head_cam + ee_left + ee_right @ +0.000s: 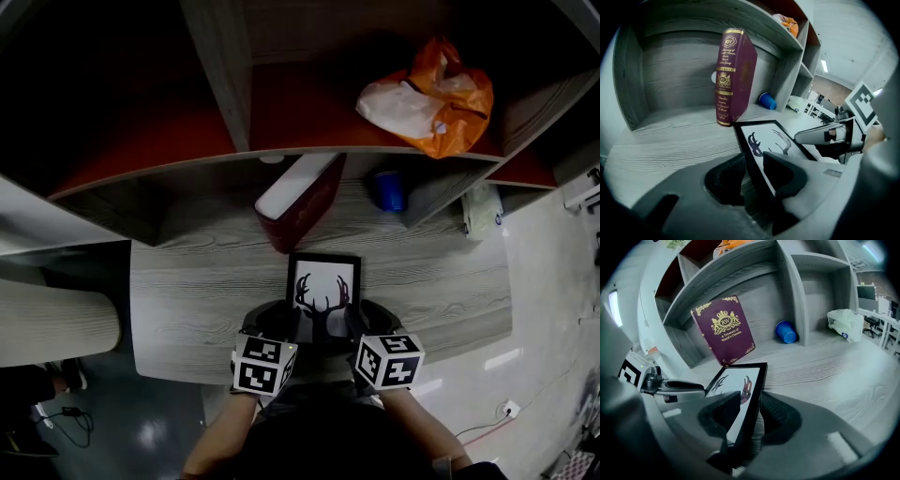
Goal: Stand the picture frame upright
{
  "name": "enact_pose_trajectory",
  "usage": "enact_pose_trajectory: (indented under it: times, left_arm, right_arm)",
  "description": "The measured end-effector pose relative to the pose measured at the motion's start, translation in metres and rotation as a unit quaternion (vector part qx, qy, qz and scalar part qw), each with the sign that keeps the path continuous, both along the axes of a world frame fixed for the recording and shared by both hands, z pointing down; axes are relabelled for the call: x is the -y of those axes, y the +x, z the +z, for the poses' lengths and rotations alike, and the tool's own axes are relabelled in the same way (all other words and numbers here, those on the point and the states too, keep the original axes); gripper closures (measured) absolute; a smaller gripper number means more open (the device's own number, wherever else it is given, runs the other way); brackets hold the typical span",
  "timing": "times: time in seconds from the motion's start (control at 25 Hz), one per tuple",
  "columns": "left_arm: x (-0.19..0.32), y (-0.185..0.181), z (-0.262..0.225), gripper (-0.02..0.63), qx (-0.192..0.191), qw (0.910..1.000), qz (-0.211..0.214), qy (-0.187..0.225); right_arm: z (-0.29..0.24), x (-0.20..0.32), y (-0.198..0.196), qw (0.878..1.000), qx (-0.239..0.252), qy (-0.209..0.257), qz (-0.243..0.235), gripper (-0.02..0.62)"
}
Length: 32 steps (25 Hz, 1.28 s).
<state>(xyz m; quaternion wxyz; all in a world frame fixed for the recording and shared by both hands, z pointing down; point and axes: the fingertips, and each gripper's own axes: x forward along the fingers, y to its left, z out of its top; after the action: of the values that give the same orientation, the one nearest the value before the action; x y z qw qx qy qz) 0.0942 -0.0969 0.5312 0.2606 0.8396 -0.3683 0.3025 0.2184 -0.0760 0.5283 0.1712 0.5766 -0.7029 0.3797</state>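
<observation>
on the grey wood-grain desk, under the shelf unit, the picture frame lies face up with its near end between the two grippers. the left gripper has its jaws closed on the frame's left rail, and the right gripper has its jaws closed on the right rail, each near the frame's lower corner. the left gripper view shows the black rail running between that gripper's dark pads, and the right gripper view shows the opposite rail pinched the same way. whether the near end rests on the desk or is lifted off it cannot be told.

the frame's far edge is just beside the foot of a maroon book that stands tilted on the desk. its cover carries a gold crest with "rw" and the title "a treasury of world's classics".

the frame is a thin, black, upright rectangle around a white sheet with a dark antlered head drawn on it, with touches of red.

a blue cup lies on its side in the next compartment, well apart from the frame.
</observation>
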Motion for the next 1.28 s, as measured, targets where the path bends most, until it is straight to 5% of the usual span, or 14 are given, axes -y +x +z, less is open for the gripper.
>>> enact_pose_trajectory:
  times: [1.28]
  left_arm:
    - [0.012, 0.004, 0.012, 0.501, -0.015, 0.9987, -0.037, -0.032]
  right_arm:
    - [0.017, 0.012, 0.003, 0.999, 0.001, -0.028, 0.015, 0.492]
